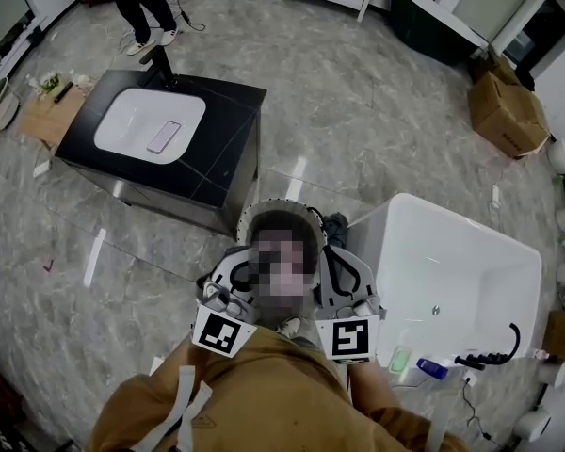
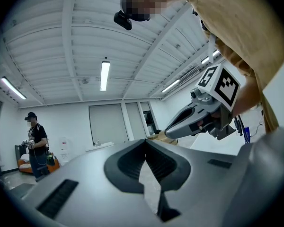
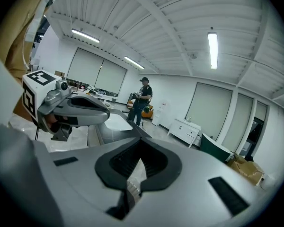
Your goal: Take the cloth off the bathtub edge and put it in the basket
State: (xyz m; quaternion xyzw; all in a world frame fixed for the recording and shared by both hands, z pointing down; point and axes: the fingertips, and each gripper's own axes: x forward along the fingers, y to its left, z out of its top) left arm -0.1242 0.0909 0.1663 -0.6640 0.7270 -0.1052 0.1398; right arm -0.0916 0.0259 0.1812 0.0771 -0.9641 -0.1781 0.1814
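**Head view, looking steeply down.** Cloth: a small, crumpled, dark grey-blue bundle at the far left corner of the white bathtub, just beside the rim of the round basket. The right gripper covers its lower part, so it cannot be told whether the cloth rests on the bathtub edge or on the basket rim.

**Grippers.** Left gripper: clenched, jaw tips meeting, nothing between them. Right gripper: likewise clenched and empty. In the head view both are held side by side close under the camera, their marker cubes toward the person, overlapping the basket.

**Bathtub, near edge.** A green bottle and a blue bottle stand close together, with a black tap next to them.

**Beyond the basket.** A black counter carries a white sink, and a pink phone lies in the sink.
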